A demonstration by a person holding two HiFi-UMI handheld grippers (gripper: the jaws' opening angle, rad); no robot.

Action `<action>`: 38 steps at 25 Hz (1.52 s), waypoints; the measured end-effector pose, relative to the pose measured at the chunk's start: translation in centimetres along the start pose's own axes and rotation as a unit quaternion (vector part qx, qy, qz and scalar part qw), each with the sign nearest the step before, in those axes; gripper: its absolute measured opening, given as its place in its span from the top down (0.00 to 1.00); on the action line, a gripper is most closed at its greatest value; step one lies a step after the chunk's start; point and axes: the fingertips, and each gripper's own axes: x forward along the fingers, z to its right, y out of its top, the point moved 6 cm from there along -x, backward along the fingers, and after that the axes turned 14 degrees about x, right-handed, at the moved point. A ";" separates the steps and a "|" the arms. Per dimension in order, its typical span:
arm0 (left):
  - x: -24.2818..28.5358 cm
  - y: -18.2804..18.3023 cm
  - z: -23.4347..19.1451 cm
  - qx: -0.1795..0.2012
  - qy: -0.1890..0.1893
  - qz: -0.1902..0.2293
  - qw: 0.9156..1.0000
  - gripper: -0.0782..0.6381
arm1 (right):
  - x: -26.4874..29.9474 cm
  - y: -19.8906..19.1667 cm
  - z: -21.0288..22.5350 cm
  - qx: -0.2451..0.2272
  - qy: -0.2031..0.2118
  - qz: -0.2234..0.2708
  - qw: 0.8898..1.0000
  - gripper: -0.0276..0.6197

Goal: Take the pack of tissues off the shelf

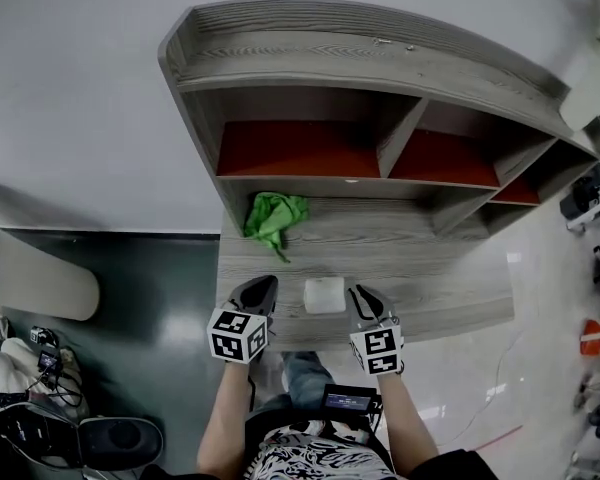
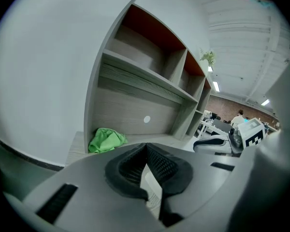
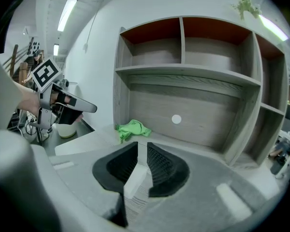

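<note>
Grey wood-grain shelf unit with red-backed upper compartments (image 1: 380, 63) stands against plain white wall (image 1: 70, 88); glossy dark green floor (image 1: 170, 268) on one side, pale shiny floor (image 1: 540, 298) on the other; long fluorescent ceiling tube (image 3: 67, 12) lit.

the person's forearms (image 1: 225, 423) and patterned top run off the bottom edge of the head view. in the right gripper view the right gripper (image 3: 141, 148) hides the near part of the table (image 3: 195, 148); only a white sliver shows in the gap between its jaws, too little to name. a distant person (image 2: 239, 117) in the left gripper view is too small to make out.
</note>
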 end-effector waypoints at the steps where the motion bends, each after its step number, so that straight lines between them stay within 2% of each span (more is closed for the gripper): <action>1: -0.2 0.3 0.1 -0.001 0.001 0.004 1.000 0.88 | -0.2 0.3 0.0 0.000 -0.001 0.004 1.000 0.86; 5: -1.2 1.1 0.3 -0.002 0.007 0.017 1.000 0.88 | -1.1 1.4 -0.3 0.011 -0.007 0.025 1.000 0.95; 11: -2.7 2.3 0.8 0.005 0.013 0.036 0.999 0.88 | -2.2 2.6 -1.4 0.017 -0.012 0.048 0.999 0.95; 16: -3.9 3.8 1.0 0.025 0.031 0.055 0.998 0.88 | -3.3 3.9 -2.3 0.026 -0.005 0.065 0.998 0.95; 21: -4.8 5.8 1.9 0.041 0.032 0.079 0.995 0.88 | -4.5 5.4 -3.2 0.029 0.002 0.085 0.996 0.95; 25: -5.8 7.0 2.5 0.040 0.027 0.105 0.993 0.88 | -5.3 6.0 -3.8 0.025 0.008 0.098 0.995 0.95; 38: -6.7 7.3 3.2 0.047 0.032 0.113 0.992 0.88 | -6.7 6.6 -3.8 0.024 0.007 0.110 0.994 0.95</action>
